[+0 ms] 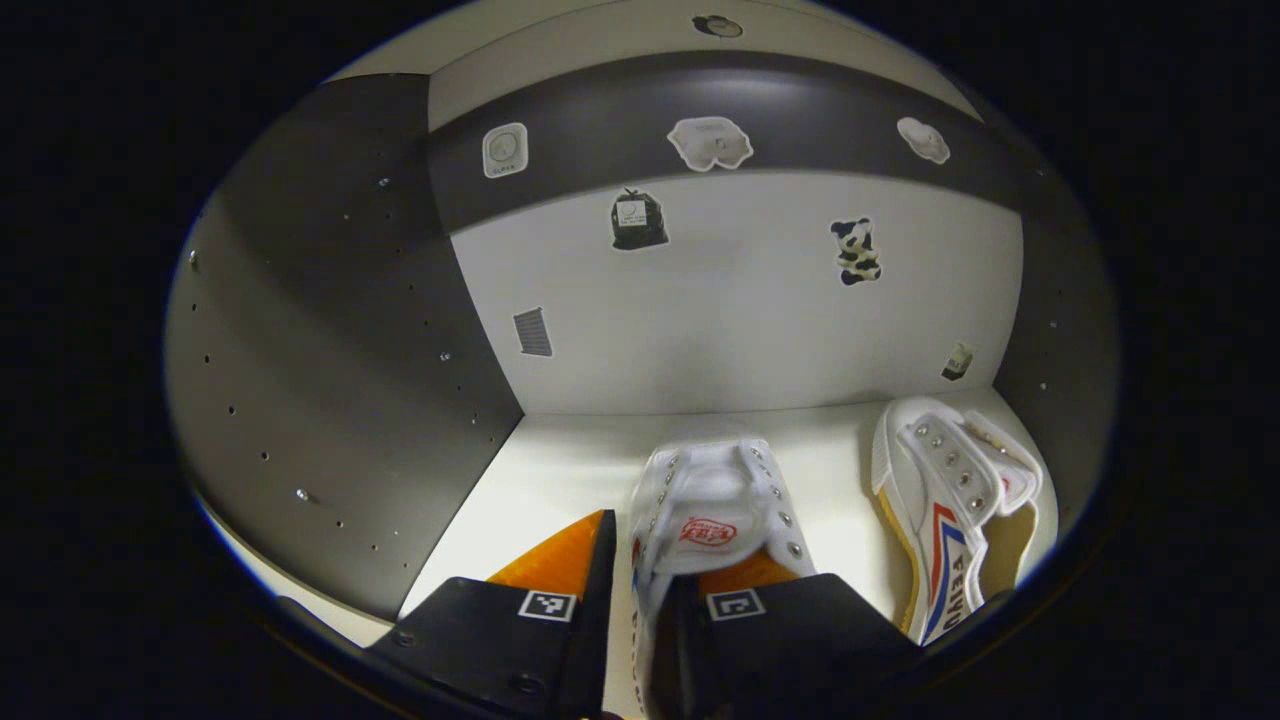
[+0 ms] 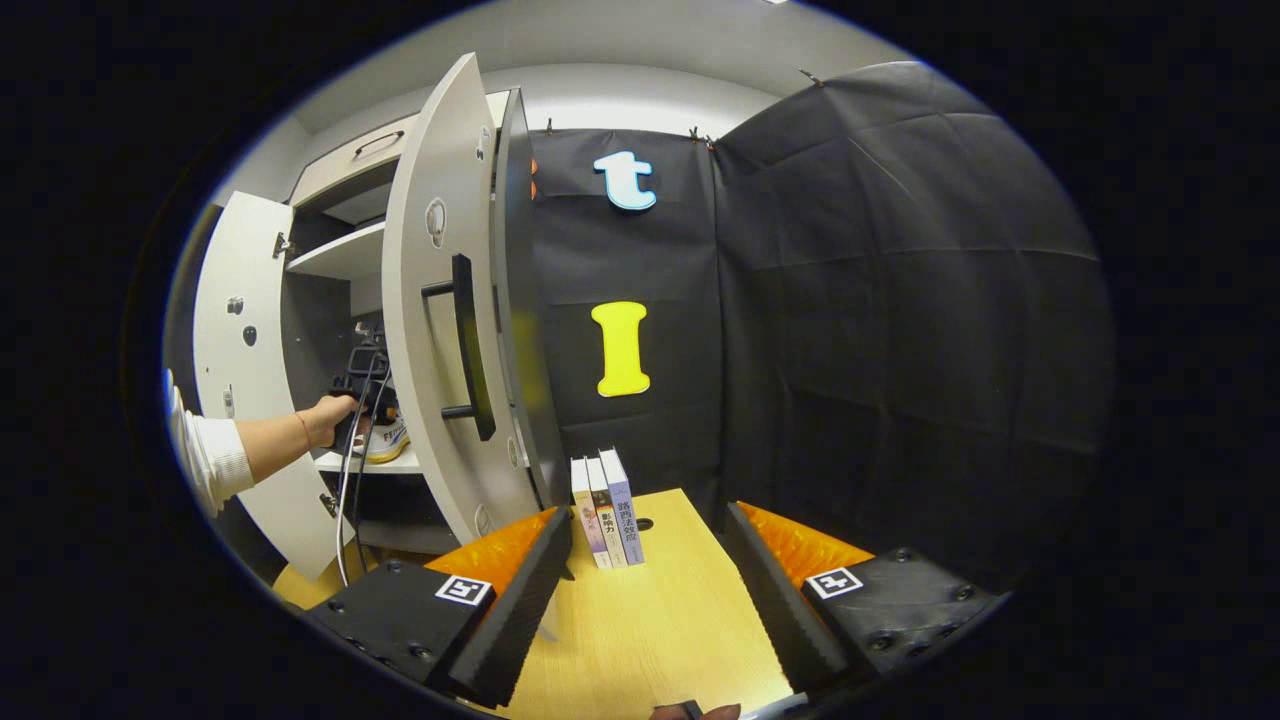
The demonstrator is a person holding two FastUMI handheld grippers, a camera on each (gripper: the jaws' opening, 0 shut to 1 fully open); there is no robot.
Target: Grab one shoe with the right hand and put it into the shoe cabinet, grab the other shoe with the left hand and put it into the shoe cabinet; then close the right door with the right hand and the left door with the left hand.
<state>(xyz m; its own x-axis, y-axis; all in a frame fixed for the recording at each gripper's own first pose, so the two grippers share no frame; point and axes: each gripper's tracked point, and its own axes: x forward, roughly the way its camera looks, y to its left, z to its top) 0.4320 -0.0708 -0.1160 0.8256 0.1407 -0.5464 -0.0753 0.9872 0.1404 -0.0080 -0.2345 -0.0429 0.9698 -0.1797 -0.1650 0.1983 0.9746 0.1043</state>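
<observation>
The left gripper (image 1: 640, 640) pinches a white sneaker (image 1: 705, 515) on the cabinet shelf (image 1: 560, 460) — bare shelf to its left, the second sneaker (image 1: 945, 510) against the right wall. The right gripper (image 2: 648, 590) hangs wide open over the wooden table (image 2: 660, 620) — near the right door (image 2: 440, 330).

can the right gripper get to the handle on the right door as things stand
Probably yes. The right gripper is open and holds nothing, and the right door stands open with its dark handle facing it. Nothing lies between them; the books stand off to the side on the table.

Black cloth wall (image 2: 900, 300), wooden tabletop (image 2: 660, 620)
</observation>
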